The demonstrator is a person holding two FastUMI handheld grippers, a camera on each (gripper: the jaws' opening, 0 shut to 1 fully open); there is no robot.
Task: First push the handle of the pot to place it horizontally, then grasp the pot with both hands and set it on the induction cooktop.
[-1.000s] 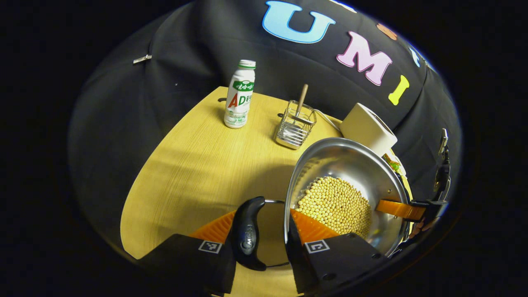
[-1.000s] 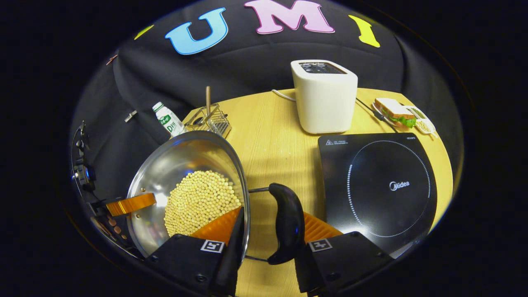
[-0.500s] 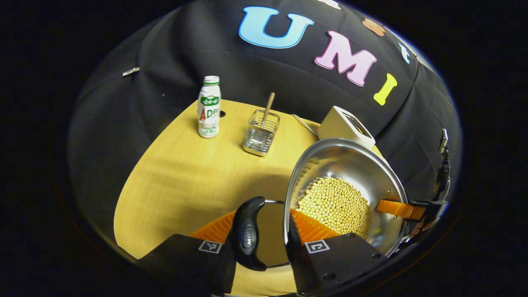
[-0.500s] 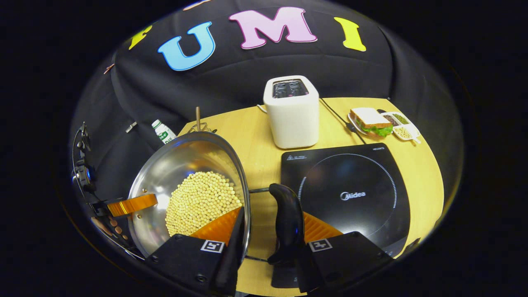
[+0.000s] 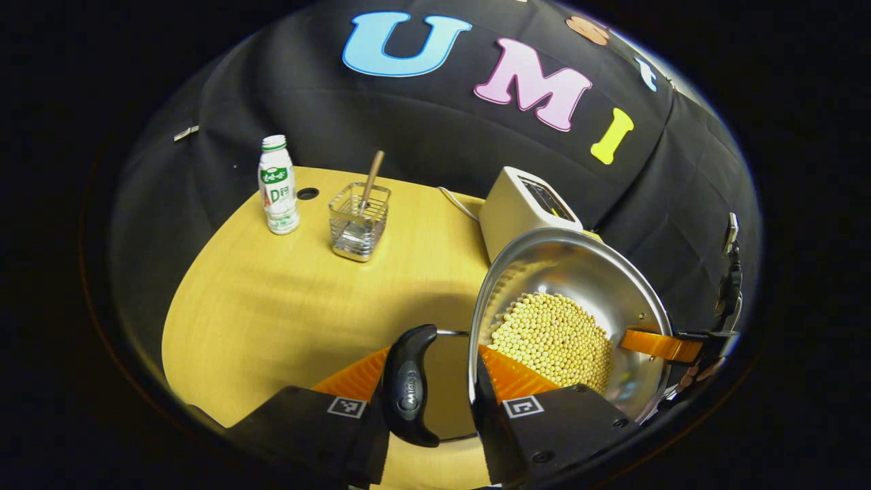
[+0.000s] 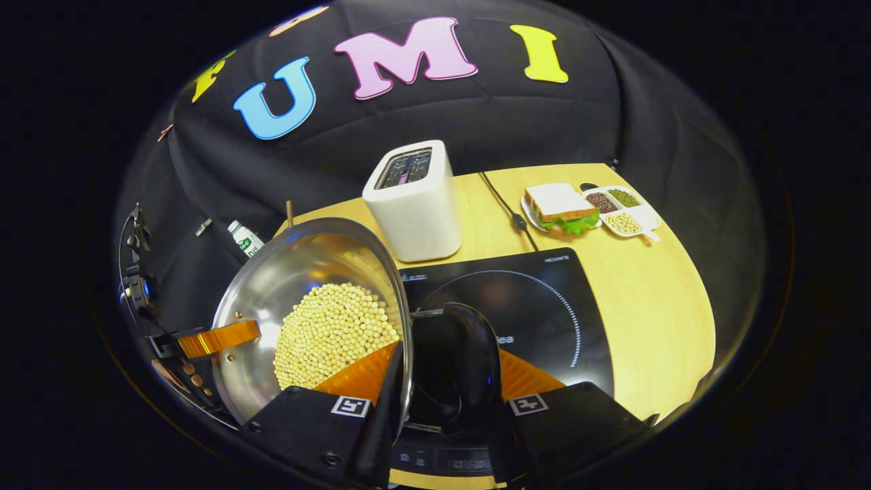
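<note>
A round pale-wood table [image 5: 286,299] is set against black cloth in the booth. Nearest in the left gripper view, the left gripper [image 5: 427,371] is clamped on the shiny steel pot [image 5: 578,272] — one orange finger inside the rim, the other outside its black loop handle [image 5: 408,384]. The pot, part-filled with pale yellow beans [image 5: 554,337], is held off the table. In the right gripper view, the right gripper [image 6: 442,371] is closed likewise on the opposite black handle [image 6: 469,364], above the black glass induction cooktop [image 6: 537,299]. Behind the cooktop a white toaster [image 6: 415,204] is seen; towards the far right edge, a sandwich on a plate [image 6: 561,207] and a white divided dish [image 6: 622,211]. At the far left edge stand a wire basket [image 5: 358,221] and a white bottle [image 5: 277,185].
</note>
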